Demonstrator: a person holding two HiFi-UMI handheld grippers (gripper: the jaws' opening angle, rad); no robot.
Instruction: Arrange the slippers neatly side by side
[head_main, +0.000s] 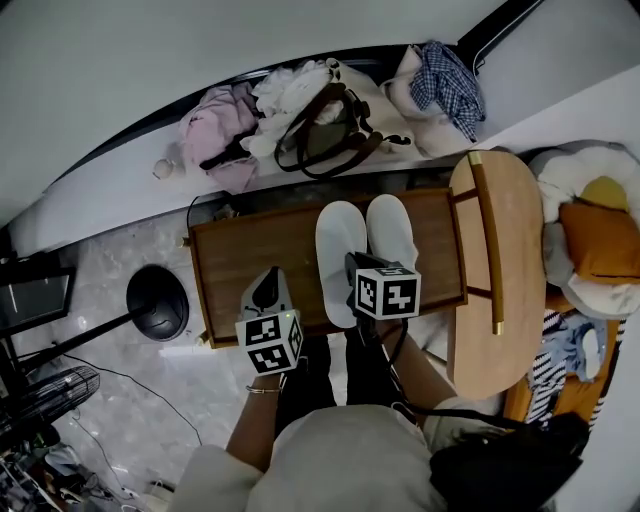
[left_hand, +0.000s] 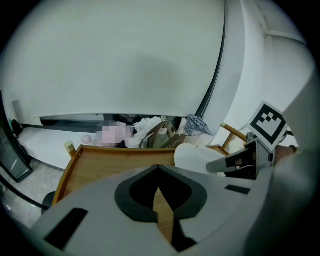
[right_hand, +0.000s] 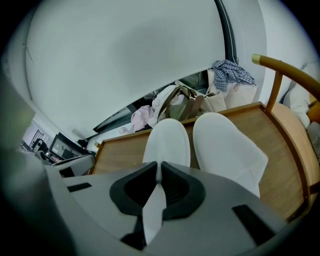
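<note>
Two white slippers lie side by side on a low wooden table (head_main: 250, 250), toes pointing away from me. My right gripper (head_main: 352, 268) is over the heel end of the left slipper (head_main: 338, 240); the right slipper (head_main: 392, 228) lies close beside it. In the right gripper view the right gripper (right_hand: 159, 172) is shut on a thin white edge of the left slipper (right_hand: 167, 142), with the right slipper (right_hand: 225, 145) next to it. My left gripper (head_main: 268, 282) hangs over bare wood left of the slippers. In its own view the left gripper (left_hand: 159, 170) is shut with nothing in it.
A wooden chair (head_main: 495, 260) stands against the table's right side. Bags and heaped clothes (head_main: 320, 125) lie on a ledge behind the table. A black round stand base (head_main: 157, 300) sits on the floor at the left. Cushions (head_main: 600, 235) lie at the far right.
</note>
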